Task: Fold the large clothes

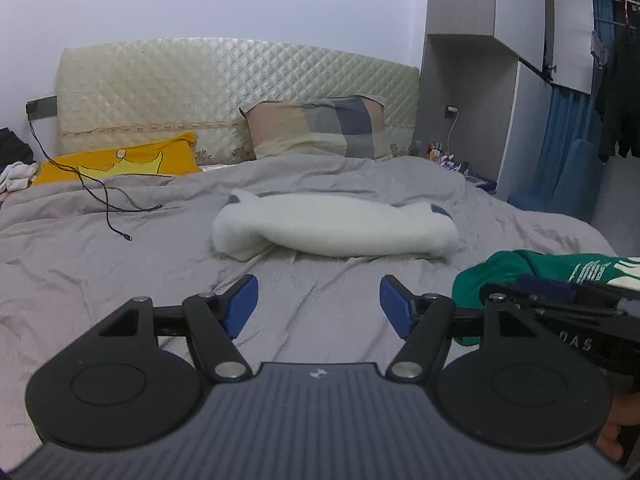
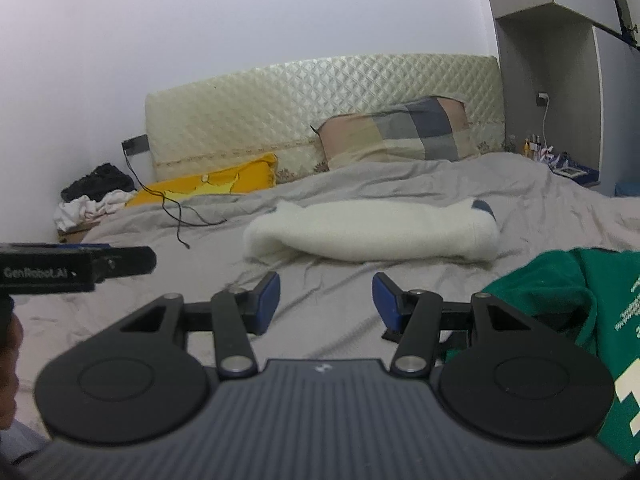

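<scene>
A folded white fleece garment (image 1: 332,228) (image 2: 372,232) lies across the middle of the grey bed (image 1: 120,260) (image 2: 320,184). A crumpled green garment with white print (image 1: 520,268) (image 2: 560,292) lies on the sheet to the right, close by. My left gripper (image 1: 318,284) hangs open over bare sheet, short of the white garment, with nothing between its blue pads. My right gripper (image 2: 326,280) also stands open and empty, its right finger beside the green garment's edge. Whether that finger touches the cloth I cannot tell.
A yellow pillow (image 1: 120,160) and a checked pillow (image 1: 316,128) lean on the quilted headboard (image 1: 224,88). A black cable (image 1: 108,200) trails over the sheet at the left. Small items crowd a bedside shelf (image 1: 452,160). Clothes hang at the far right (image 1: 616,100).
</scene>
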`<state>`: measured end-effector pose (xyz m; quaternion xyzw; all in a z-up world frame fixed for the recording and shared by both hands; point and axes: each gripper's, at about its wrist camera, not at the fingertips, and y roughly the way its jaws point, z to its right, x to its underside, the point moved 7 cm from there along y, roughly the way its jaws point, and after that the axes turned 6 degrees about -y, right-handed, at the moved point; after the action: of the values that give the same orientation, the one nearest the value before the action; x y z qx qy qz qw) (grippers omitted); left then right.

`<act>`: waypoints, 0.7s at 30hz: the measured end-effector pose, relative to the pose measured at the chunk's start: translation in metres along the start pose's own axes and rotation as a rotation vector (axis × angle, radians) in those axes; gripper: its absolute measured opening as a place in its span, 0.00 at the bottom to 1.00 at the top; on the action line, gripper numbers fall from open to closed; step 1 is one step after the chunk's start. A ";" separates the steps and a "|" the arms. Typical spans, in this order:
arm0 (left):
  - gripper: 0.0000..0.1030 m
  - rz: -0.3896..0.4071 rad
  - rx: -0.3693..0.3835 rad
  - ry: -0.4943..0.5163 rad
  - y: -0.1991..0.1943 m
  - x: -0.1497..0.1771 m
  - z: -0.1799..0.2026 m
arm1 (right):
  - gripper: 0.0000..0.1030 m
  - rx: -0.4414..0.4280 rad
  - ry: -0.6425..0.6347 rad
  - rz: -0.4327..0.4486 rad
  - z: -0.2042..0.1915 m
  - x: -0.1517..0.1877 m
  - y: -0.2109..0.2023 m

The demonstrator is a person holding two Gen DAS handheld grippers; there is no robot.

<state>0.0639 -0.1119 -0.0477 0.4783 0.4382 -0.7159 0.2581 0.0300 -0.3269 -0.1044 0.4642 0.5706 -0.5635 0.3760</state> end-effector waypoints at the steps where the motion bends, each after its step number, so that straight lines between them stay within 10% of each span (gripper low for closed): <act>1: 0.70 0.001 0.001 -0.003 0.001 -0.001 0.000 | 0.54 0.005 0.002 -0.004 0.001 0.001 0.000; 21: 0.73 0.008 -0.045 -0.028 0.008 0.005 -0.012 | 0.53 0.014 0.006 -0.016 0.000 0.008 0.004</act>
<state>0.0737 -0.1048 -0.0577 0.4642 0.4486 -0.7114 0.2778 0.0320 -0.3267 -0.1131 0.4641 0.5715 -0.5691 0.3663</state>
